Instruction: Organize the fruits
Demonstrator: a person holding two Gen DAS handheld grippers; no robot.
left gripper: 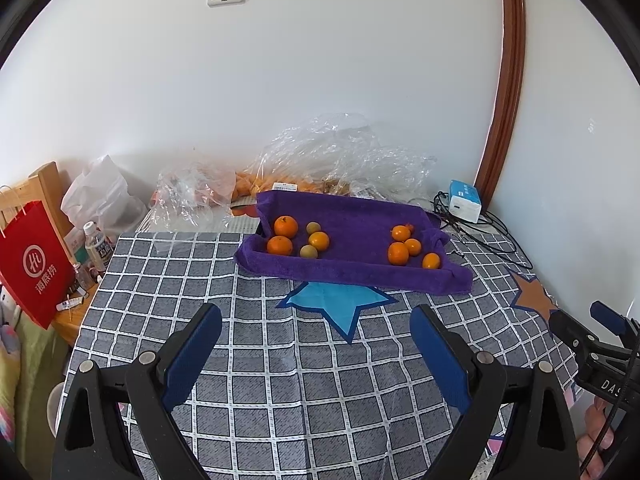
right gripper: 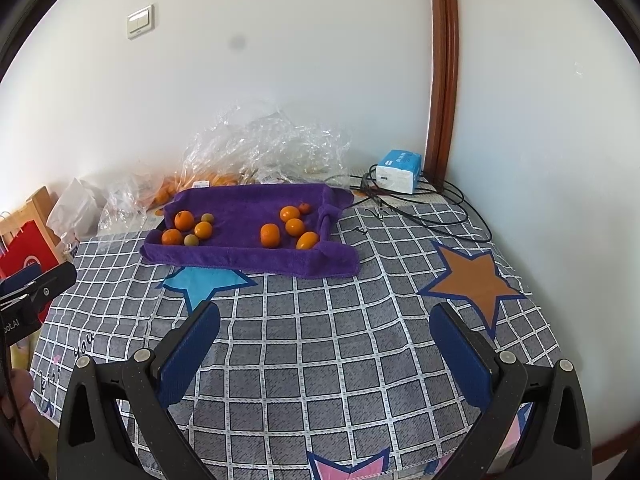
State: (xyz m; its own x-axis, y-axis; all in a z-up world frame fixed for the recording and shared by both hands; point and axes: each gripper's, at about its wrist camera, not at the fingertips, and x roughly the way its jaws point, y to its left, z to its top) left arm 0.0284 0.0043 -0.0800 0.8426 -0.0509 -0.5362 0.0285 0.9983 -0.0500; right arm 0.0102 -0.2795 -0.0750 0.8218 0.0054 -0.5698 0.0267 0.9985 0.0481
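We are holding both grippers, left gripper (left gripper: 316,344) and right gripper (right gripper: 324,340), spread and empty; the fruits (left gripper: 298,239) on the purple towel (left gripper: 352,220) are lying mid-frame above both, neither clearly nearer.

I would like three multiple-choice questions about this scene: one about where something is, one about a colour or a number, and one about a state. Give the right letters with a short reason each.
1. Where do the loose fruits lie?
A. on the red bag
B. on the purple towel
C. on the orange star

2. How many small greenish fruits lie among the orange ones?
A. two
B. five
C. none

3. How do both grippers stand?
A. shut on a fruit
B. shut on the towel
C. open, holding nothing

Answers:
1 B: both clusters rest on the purple towel, on the checked tablecloth.
2 A: two greenish fruits sit in the left cluster of oranges; the right cluster is all orange.
3 C: the left gripper and right gripper have fingers wide apart over bare cloth, short of the towel.
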